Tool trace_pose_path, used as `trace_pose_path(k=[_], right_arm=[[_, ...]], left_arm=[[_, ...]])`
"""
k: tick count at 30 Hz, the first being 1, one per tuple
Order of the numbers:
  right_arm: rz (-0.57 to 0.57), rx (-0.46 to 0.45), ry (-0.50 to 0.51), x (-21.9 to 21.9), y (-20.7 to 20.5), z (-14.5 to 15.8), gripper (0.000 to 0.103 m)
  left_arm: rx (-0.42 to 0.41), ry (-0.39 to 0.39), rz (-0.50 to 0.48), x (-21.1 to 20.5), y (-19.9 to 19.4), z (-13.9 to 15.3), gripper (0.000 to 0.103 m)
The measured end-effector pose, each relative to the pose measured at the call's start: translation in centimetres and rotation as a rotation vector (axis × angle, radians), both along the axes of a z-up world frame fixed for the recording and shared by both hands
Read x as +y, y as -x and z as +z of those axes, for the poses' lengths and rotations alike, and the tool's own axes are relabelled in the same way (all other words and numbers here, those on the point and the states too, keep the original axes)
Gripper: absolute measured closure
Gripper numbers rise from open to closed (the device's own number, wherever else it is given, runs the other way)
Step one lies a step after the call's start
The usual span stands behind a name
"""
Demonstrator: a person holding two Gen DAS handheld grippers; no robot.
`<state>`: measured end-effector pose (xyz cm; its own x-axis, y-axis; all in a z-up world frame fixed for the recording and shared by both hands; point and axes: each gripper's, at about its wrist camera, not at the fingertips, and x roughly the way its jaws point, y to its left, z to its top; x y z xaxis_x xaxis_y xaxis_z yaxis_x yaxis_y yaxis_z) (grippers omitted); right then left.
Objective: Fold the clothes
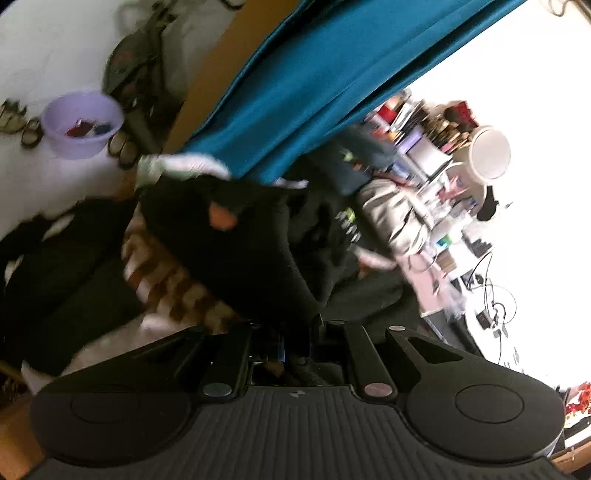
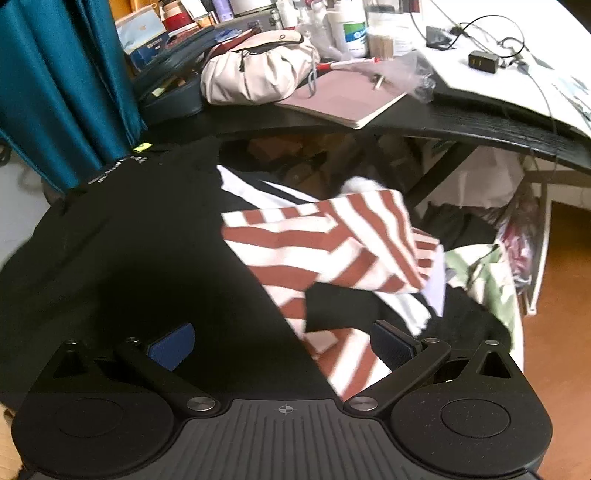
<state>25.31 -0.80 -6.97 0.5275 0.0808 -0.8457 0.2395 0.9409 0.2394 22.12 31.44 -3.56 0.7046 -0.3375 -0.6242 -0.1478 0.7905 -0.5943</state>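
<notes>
This is a lived-in room of a home, most likely a bedroom or a corner used as a study. Teal curtains (image 2: 62,85) hang down the left of the right wrist view. Along the top runs a dark desk (image 2: 461,122) crowded with a cream drawstring bag (image 2: 258,70), a pink notebook (image 2: 343,98), bottles, boxes and a tangle of cables (image 2: 491,33). Loose laundry is heaped at centre: a black garment (image 2: 129,258) and a rust-and-white striped top (image 2: 332,243). Wooden flooring (image 2: 561,332) shows at lower right. In the blurred left wrist view, upper left, a lilac plastic basin (image 1: 83,123) sits beside what may be shoes.
</notes>
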Motion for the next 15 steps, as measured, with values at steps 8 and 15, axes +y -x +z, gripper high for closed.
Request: trace_pose_path(k=[8,15], right_arm=[[0.019,-0.062,0.021,0.7,-2.9,1.2,0.001],[0.058,-0.197,0.012,1.6,-8.1,1.9,0.001]], left_arm=[[0.131,0.030,0.019,-0.8,0.5,-4.6,0.067],[0.153,-0.105,0.045,-2.7,-2.0,-5.4,0.029]])
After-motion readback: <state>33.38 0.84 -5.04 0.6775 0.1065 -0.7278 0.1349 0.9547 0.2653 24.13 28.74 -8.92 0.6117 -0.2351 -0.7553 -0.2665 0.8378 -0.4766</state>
